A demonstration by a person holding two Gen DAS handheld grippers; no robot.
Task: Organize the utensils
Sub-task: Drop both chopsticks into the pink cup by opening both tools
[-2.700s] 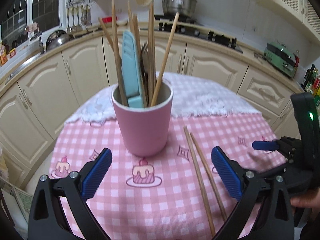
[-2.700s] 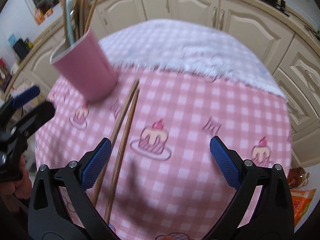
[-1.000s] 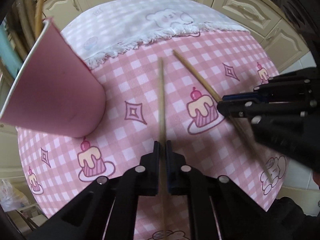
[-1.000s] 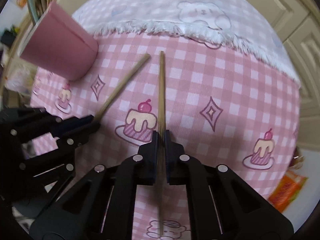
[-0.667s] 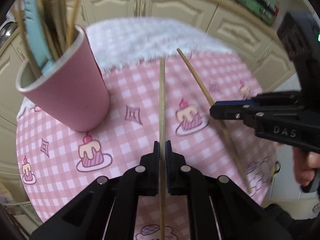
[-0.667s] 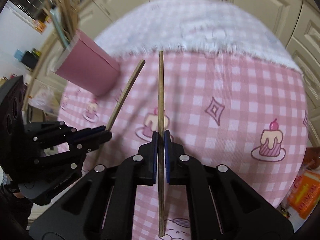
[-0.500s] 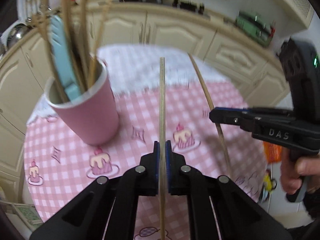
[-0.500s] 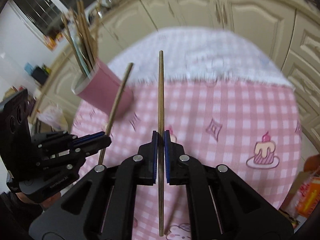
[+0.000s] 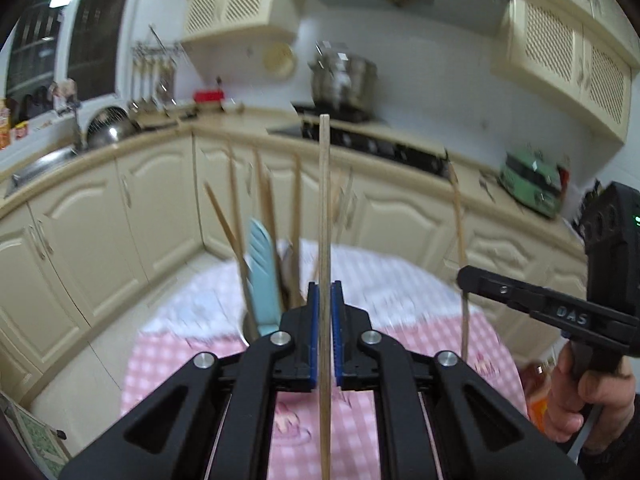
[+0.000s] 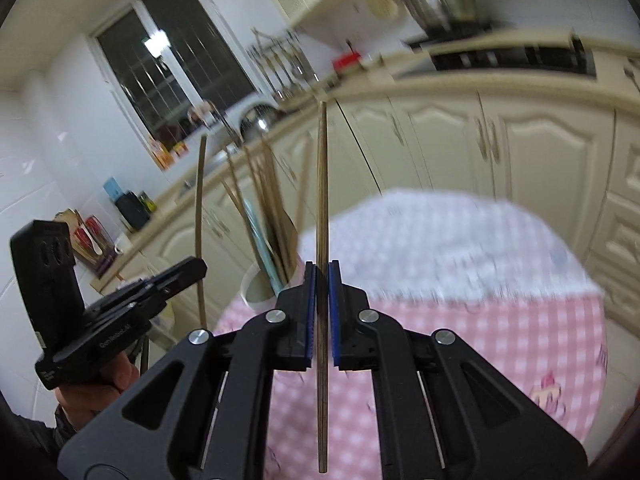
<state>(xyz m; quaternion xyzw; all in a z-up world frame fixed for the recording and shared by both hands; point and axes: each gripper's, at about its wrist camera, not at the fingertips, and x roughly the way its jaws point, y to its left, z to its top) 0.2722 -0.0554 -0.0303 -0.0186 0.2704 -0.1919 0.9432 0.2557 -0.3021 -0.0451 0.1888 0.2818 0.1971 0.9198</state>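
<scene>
We hold one chopstick per gripper. The left gripper (image 9: 324,332) is pinching the left chopstick (image 9: 324,208) approx. at mid-length, pads pressed flat against the shaft; the right gripper (image 10: 321,312) is pinching the right chopstick (image 10: 322,200) likewise. Both sticks are off the table (image 10: 500,320) and point up and away from the cameras.

Step in hand, as we judge it: carry each stick to the cup (image 10: 256,284) and drop it in.
- Tilt the stick to near vertical, lower end over the cup mouth.
- Enter at a gap – the cup already holds several sticks and a pale blue utensil (image 9: 264,276), so a blind push could jam or tip it.
- One gripper at a time (the two tools are close together here).
- Release only once the tip is inside the rim.

Materials: the chopsticks are thin, straight, rigid wood w/ a smooth finish – prone to pivoting between the ribbed blue pads. The cup stands near the table's far-left edge; its shape is mostly hidden. The checked tablecloth is soft fabric.
</scene>
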